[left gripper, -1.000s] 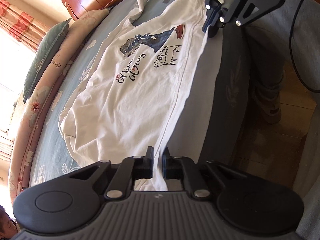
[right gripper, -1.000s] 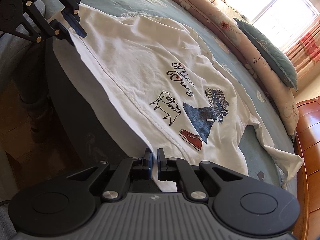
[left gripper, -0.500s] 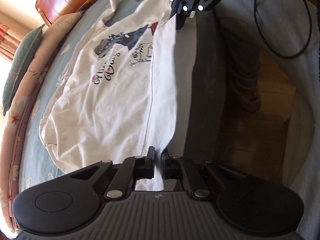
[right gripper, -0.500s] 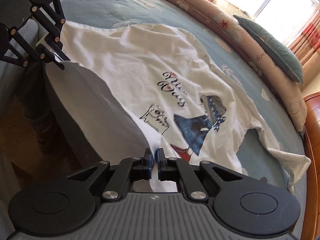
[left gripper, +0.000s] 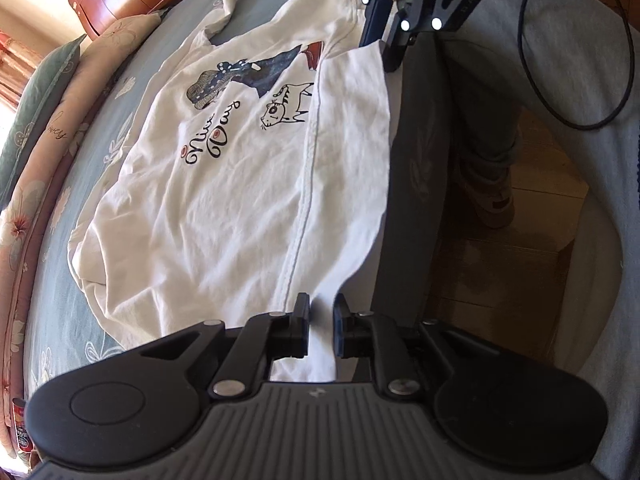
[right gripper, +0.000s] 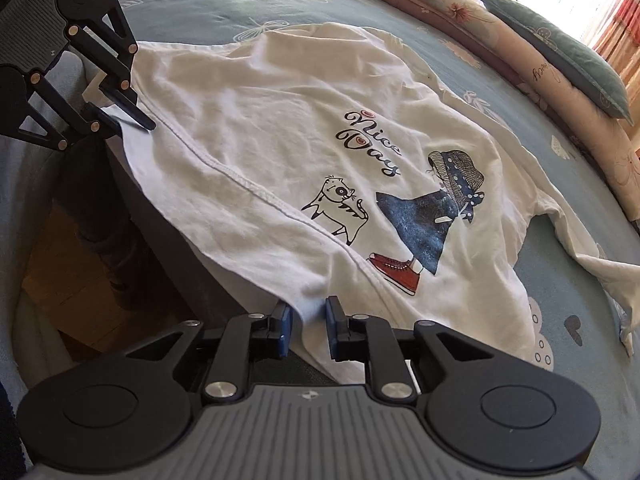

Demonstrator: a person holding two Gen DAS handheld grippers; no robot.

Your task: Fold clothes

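shirt (right gripper: 280,152) lies flat on the bed (right gripper: 248,4), near side folded over. both grippers (left gripper: 321,330) (right gripper: 306,330) have just been opening, fingers loose around the edge. i'd back straight off so nothing drags.
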